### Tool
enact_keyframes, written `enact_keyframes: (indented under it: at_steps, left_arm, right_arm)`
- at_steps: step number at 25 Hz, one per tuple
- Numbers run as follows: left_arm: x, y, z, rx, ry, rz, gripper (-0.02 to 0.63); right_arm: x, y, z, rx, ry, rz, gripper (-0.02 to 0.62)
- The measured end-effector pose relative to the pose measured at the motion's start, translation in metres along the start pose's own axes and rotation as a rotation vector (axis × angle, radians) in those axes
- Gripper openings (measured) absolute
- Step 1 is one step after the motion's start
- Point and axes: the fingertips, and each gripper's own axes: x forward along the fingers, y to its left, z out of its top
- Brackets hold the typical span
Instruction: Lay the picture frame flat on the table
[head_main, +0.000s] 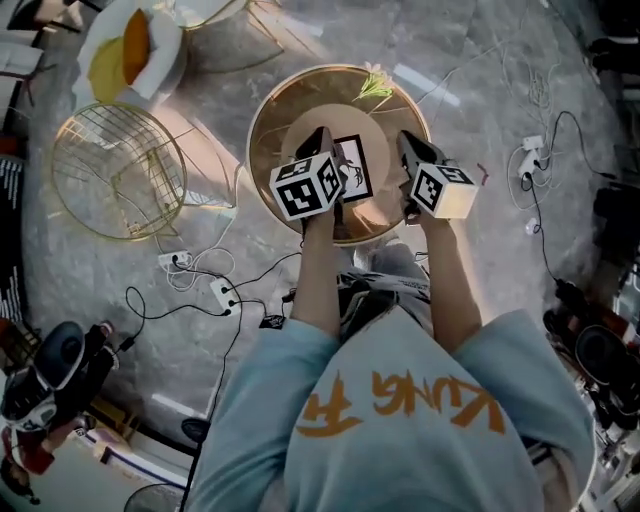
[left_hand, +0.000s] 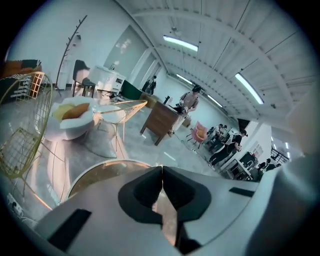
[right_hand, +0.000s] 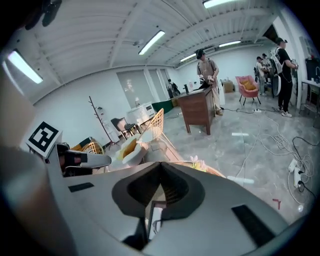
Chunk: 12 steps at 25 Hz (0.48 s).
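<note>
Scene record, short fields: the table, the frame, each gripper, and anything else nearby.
table: round, gold rim
frame: on the table between the two grippers, looks flat
left gripper: jaws together, nothing between them, above the table
right gripper: jaws together, nothing between them, frame visible below
flowers: at the table's far edge
wire basket: on the floor, left of the table

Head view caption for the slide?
Left gripper and right gripper, both shut, above picture frame lying on round table.
</note>
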Motion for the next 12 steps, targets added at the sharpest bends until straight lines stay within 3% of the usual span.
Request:
enact_keyframes:
  at_steps: [9,12]
  left_arm:
    - [-0.047,-0.04,0.111,0.198,-0.231,-0.011,0.021]
    - [-0.071,-0.061,0.158,0.268,-0.357,0.0,0.021]
  right_arm:
    - [-0.018,0.049,0.118,-0.212,-0.176,0.052,-0.002]
    - [-0.034,0.068,0.171,-0.277,-0.255,0.067,-0.002]
